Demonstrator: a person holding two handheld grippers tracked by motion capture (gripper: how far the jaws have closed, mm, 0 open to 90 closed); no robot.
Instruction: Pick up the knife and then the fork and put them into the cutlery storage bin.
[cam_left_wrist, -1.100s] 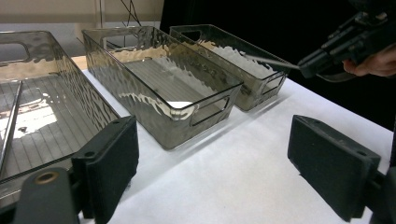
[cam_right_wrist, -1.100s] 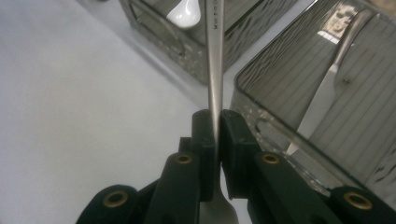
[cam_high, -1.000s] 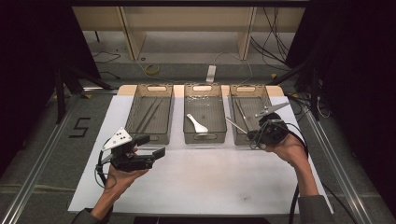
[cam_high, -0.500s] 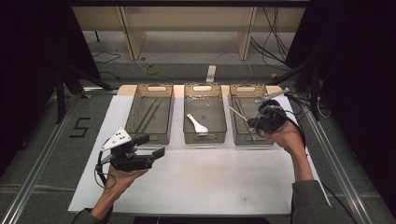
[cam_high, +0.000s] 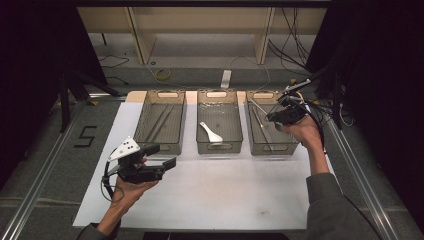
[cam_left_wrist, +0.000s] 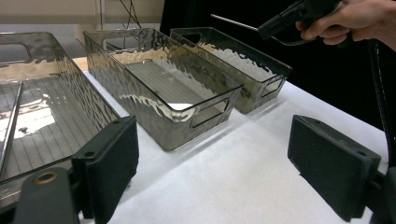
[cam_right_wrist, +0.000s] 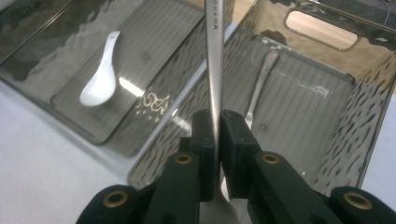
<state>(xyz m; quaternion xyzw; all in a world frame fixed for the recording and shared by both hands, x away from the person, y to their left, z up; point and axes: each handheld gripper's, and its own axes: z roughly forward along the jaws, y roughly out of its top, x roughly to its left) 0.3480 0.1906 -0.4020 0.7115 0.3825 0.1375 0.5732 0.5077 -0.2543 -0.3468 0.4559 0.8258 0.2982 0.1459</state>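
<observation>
Your right gripper (cam_right_wrist: 215, 135) has its fingers (cam_right_wrist: 236, 140) clamped on the flat handle of a metal utensil (cam_right_wrist: 214, 60), which runs straight up the middle of the right gripper view. In the high view that gripper (cam_high: 277, 116) sits at the upper right, over the right-hand tray (cam_high: 270, 146). Your left gripper (cam_high: 160, 156), at the lower left over the white sheet (cam_high: 225, 190), has its fingers (cam_left_wrist: 109, 163) spread wide with nothing between them. A white spoon (cam_high: 211, 132) lies in the middle tray (cam_high: 220, 147).
</observation>
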